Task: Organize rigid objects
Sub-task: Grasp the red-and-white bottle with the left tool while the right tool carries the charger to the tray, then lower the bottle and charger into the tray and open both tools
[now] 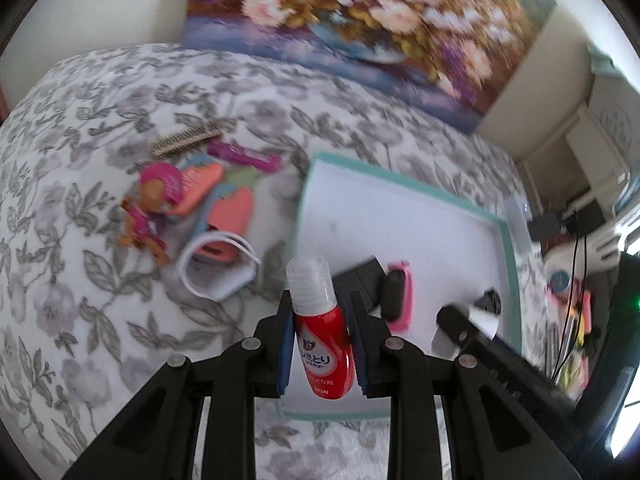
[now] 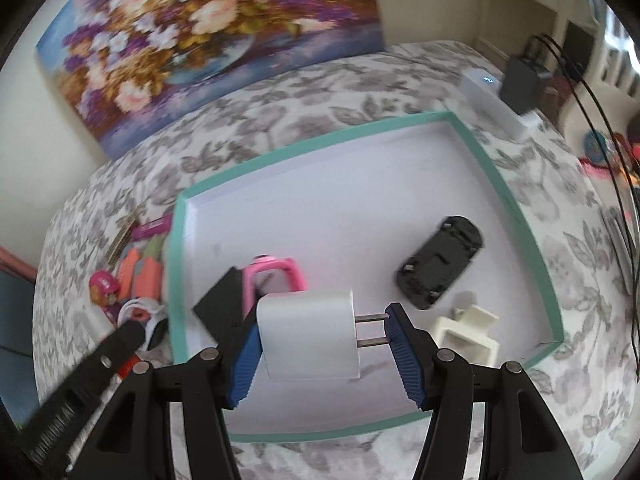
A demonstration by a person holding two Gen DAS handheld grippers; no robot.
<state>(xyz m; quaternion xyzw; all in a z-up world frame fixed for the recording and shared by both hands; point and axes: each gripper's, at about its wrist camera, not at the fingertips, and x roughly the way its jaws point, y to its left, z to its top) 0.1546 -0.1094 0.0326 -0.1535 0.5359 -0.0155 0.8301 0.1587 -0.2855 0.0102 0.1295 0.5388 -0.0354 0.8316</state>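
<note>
Blue-padded fingers [image 1: 285, 344] of the left gripper [image 1: 320, 344] are clamped on a red bottle [image 1: 325, 354] with a clear cap, low centre of frame, at the near-left edge of the teal-rimmed tray [image 1: 510, 280]. Over on the right gripper [image 2: 322, 354], the pads pinch a white charger plug [image 2: 308, 334], prongs pressing the right pad, above the tray floor. A black toy car [image 2: 440, 266] lies right of centre; a toy pile [image 1: 188, 200] sits upper left.
</note>
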